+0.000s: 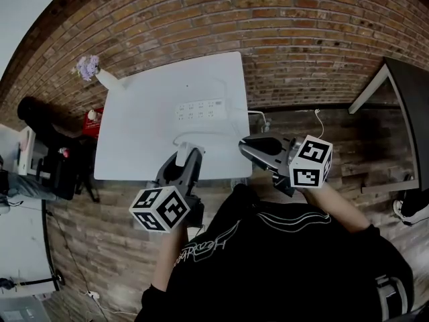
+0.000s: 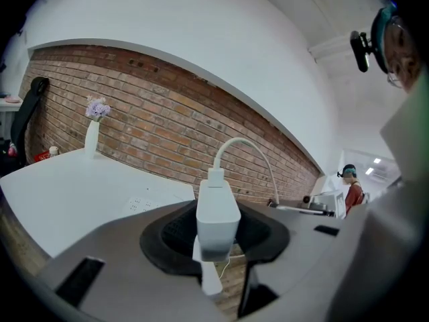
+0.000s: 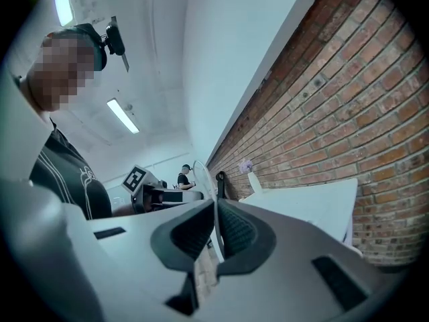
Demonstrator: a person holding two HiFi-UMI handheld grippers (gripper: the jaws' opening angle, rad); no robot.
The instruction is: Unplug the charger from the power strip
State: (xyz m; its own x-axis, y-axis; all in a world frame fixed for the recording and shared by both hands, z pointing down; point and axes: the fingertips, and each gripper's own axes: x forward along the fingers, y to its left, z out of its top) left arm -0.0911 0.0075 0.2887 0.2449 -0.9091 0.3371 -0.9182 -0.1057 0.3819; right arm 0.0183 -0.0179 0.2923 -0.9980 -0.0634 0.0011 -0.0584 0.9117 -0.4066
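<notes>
The left gripper (image 2: 216,243) pinches the white charger (image 2: 218,206) between its two dark pads. The jaws stand partly apart at the width of the charger's body, which sits upright between them with its cable (image 2: 248,143) leaving the top and arching away to the right. The charger is out of the power strip (image 1: 200,109). In the head view it is held well apart from the strip, on the person's side of it, above the near edge of the white table (image 1: 134,139) on which the strip lies flat. The right gripper (image 3: 216,237) has its jaws pressed together on a thin run of that white cable, which passes through the narrow line between its pads. In the head view this gripper is to the right of the strip and nearer the person, just past the table's corner.
</notes>
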